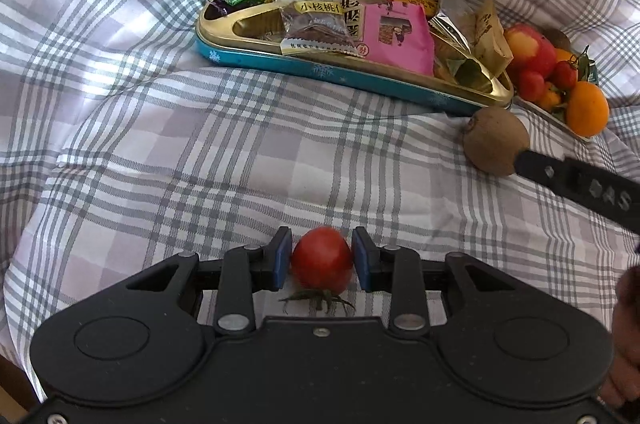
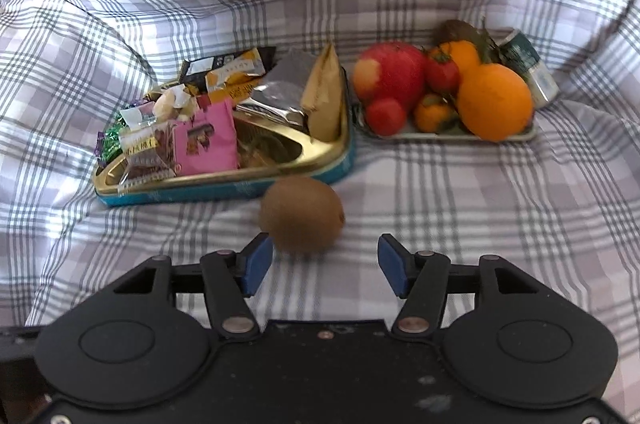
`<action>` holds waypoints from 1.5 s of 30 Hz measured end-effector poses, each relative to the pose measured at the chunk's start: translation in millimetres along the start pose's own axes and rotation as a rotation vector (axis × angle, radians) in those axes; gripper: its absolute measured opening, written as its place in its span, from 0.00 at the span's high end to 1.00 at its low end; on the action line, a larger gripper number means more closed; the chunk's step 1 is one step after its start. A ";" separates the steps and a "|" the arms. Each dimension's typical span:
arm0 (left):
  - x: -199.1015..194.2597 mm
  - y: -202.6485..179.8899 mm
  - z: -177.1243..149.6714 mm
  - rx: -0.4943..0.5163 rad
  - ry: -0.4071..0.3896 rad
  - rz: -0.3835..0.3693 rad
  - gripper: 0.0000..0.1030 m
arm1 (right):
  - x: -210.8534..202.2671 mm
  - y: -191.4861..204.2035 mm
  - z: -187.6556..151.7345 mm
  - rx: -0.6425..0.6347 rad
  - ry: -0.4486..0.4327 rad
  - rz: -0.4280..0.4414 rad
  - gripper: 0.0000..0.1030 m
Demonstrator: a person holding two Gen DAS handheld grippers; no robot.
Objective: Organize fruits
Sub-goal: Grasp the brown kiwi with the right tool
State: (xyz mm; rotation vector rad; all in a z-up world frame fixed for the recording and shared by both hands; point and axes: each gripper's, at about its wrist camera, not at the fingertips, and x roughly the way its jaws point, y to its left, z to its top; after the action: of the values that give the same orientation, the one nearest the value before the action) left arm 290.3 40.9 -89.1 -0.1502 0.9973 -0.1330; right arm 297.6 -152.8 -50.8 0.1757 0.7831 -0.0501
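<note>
A small red tomato (image 1: 322, 260) sits between the blue pads of my left gripper (image 1: 322, 258), its green stalk end towards the camera; both pads touch its sides just above the checked cloth. A brown kiwi (image 2: 302, 214) lies on the cloth in front of the snack tin. My right gripper (image 2: 320, 266) stands open around it: the left pad is against the kiwi, the right pad well clear. In the left wrist view one black finger (image 1: 576, 183) of the right gripper reaches the kiwi (image 1: 496, 139). A white fruit tray (image 2: 516, 135) at the back right holds an apple (image 2: 390, 71), oranges and tomatoes.
A gold and teal tin (image 2: 224, 179) heaped with wrapped snacks stands left of the fruit tray (image 1: 556, 117). A green can (image 2: 528, 63) lies behind the fruit. The rumpled checked cloth (image 1: 160, 163) rises in folds at the back and sides. A hand shows at the lower right edge (image 1: 624, 344).
</note>
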 end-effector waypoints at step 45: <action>-1.6 2.7 -2.8 -0.030 -0.022 -0.007 0.63 | 8.1 -19.6 -26.1 -0.026 0.061 -0.049 0.39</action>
State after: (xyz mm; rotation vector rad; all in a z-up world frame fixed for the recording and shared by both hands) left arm 287.2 43.8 -89.8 -0.1819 0.9771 -0.1229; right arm 283.0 -167.3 -77.4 0.1335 0.8489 -0.0815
